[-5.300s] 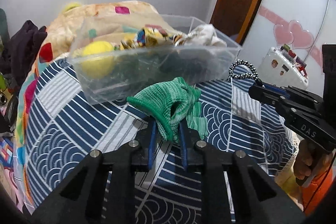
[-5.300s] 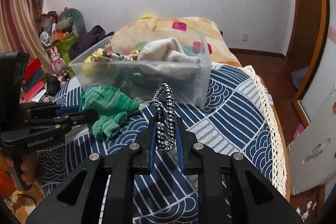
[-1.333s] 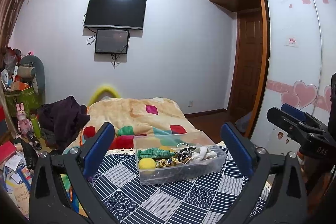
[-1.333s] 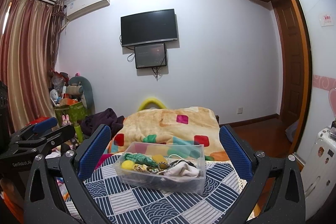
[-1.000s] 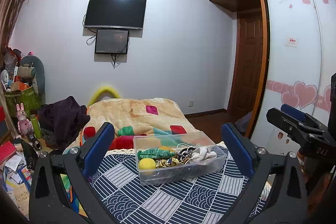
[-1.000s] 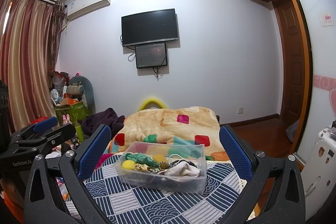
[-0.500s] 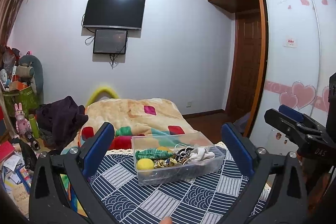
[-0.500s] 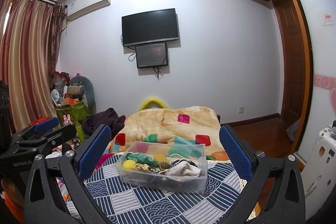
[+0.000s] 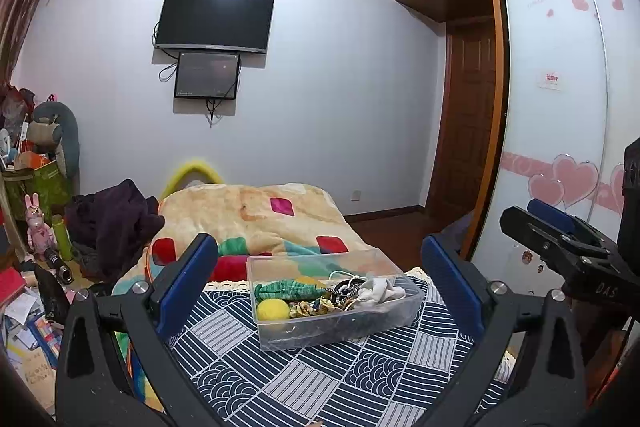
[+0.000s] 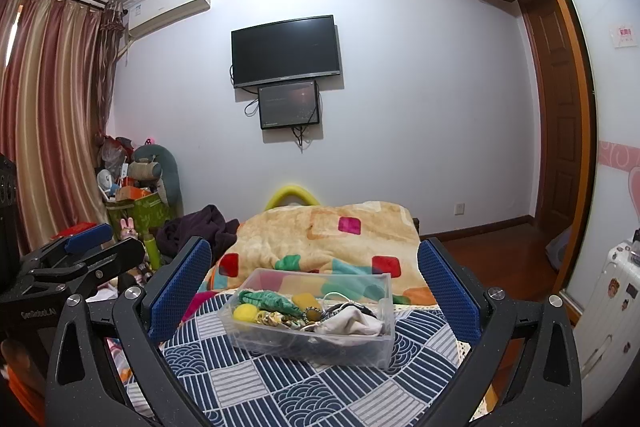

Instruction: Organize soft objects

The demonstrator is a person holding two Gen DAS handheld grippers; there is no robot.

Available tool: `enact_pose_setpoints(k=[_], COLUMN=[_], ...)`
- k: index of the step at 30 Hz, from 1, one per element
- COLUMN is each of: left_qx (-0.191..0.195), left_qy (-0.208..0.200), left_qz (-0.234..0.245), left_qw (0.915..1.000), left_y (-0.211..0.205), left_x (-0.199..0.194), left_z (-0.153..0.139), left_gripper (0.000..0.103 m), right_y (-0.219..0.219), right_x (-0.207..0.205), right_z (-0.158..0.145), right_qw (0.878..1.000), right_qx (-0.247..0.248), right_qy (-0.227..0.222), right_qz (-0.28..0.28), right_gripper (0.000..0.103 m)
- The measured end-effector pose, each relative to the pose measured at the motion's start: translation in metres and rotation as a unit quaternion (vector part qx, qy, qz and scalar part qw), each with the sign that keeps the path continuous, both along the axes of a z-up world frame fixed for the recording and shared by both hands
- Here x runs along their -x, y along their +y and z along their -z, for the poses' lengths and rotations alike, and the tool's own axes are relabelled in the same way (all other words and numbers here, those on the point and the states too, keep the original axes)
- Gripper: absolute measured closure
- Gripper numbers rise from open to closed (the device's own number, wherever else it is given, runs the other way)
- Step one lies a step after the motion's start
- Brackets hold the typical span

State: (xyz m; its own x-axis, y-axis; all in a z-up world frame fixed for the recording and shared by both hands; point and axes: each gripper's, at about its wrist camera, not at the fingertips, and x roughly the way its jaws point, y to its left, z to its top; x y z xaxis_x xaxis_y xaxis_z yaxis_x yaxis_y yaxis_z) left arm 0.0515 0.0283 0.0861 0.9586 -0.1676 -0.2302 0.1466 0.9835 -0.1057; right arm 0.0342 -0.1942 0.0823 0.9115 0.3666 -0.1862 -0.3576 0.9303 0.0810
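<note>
Bin [image 9: 332, 335] of clear plastic is sitting on the bed, framed between the two blue pads of the left tongs [image 9: 324, 283] and well apart from them, a bit below centre. Left tongs are standing wide, gripping nothing. Right tongs [image 10: 316, 287] are likewise spread wide and empty, w/ the same bin [image 10: 312, 343] lying between & beyond their textured blue pads, not touching either.

Bin is rectangular, thin-walled, see-through, w/ rounded corners. Inside it, soft things are lying heaped: green knit glove [image 9: 288, 289] at the left, ribbed & crumpled; fuzzy yellow ball [image 9: 273, 309] just below it against the near wall; patterned yellow-blue fabric scrunched in the middle; white cloth [image 9: 380, 291] bunched at the right; black-white braided cord [image 9: 347, 287] tangled between. Bottom contents are looking dark through the wall, can't tell what.

Bedspread [image 9: 320, 383] under the bin is navy w/ white wave & stripe patches, flat woven look, lace edging at the far side. Beyond it a plush peach blanket [image 9: 256, 215] w/ coloured squares is lying rumpled.

In the left view the right tongs [image 9: 552, 227] are showing at the right edge, black body w/ blue tip.
</note>
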Motion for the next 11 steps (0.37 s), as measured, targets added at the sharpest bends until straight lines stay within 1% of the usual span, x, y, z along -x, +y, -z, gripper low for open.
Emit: enact_pose_setpoints(k=[11], left_qx=[0.006], left_qy=[0.012], left_qz=[0.000], left_qw=[0.9999], left_y=[0.0007], left_x=[-0.0043], left_z=[0.0031], left_gripper=[0.000], right_y=[-0.0003], right_x=[-0.0005], right_z=[0.0002], right_qw=[1.000], right_qx=[0.000], right_qy=[0.002], right_qz=[0.001], right_gripper=[0.000])
